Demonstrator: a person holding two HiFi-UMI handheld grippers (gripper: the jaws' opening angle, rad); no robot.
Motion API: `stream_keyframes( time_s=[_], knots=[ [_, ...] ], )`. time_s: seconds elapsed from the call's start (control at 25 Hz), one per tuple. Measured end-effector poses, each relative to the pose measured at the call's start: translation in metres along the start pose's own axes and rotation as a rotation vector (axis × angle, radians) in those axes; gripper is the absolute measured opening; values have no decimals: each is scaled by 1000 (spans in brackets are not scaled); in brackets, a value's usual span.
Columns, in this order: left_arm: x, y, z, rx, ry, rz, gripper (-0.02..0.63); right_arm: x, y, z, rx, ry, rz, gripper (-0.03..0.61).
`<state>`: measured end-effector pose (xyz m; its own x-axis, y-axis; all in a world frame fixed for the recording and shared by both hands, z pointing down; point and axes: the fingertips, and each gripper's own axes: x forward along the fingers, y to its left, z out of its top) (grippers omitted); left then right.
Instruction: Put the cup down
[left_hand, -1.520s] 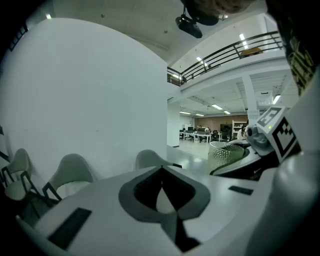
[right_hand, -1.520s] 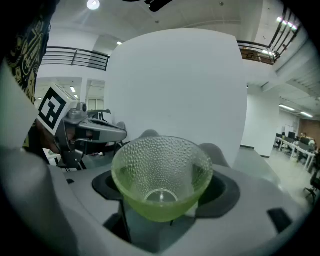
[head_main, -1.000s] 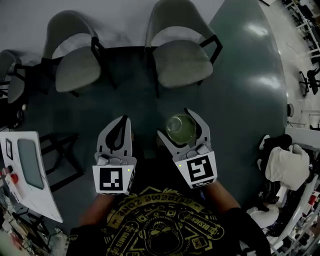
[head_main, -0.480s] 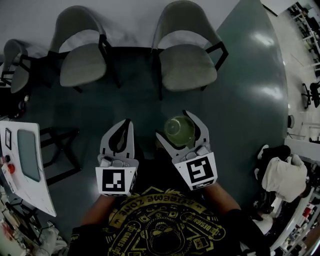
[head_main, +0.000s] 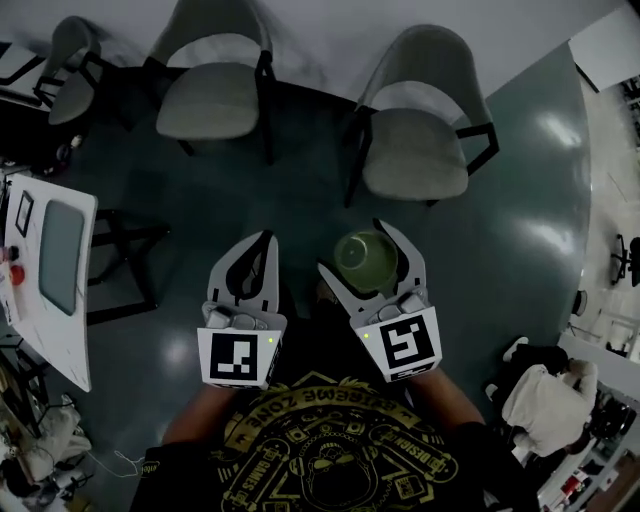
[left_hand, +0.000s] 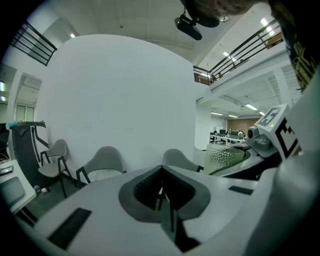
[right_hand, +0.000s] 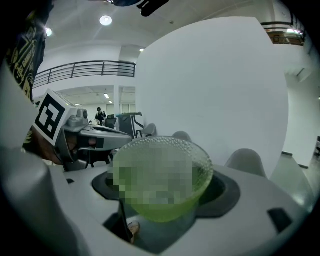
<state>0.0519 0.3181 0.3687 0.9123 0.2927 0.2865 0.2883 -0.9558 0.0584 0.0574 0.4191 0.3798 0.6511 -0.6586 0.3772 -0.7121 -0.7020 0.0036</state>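
Note:
A pale green dimpled cup is held upright between the jaws of my right gripper, which is shut on it, in the air above the dark floor. The right gripper view has the cup filling the gap between the jaws, partly under a mosaic patch. My left gripper is beside it to the left, shut with nothing in it. From the left gripper view its jaws meet at the tips, and the cup shows at the right.
Two grey chairs stand ahead against a white wall, with a third chair at the far left. A white machine panel is at the left. The dark green floor spreads to the right.
The head view has swung: chairs and the white panel shifted right and up in the frame. Both grippers keep their pose, and the cup stays held in the right one.

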Motion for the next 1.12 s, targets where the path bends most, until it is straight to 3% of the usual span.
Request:
stream_keyframes(
  time_s=[0.28, 1.12],
  knots=[
    [-16, 37, 5, -49, -44, 73, 11, 32, 30, 19, -51, 2, 78, 391],
    [-37, 172, 7, -136, -82, 198, 11, 140, 103, 74, -139, 7, 192, 393]
  ],
)
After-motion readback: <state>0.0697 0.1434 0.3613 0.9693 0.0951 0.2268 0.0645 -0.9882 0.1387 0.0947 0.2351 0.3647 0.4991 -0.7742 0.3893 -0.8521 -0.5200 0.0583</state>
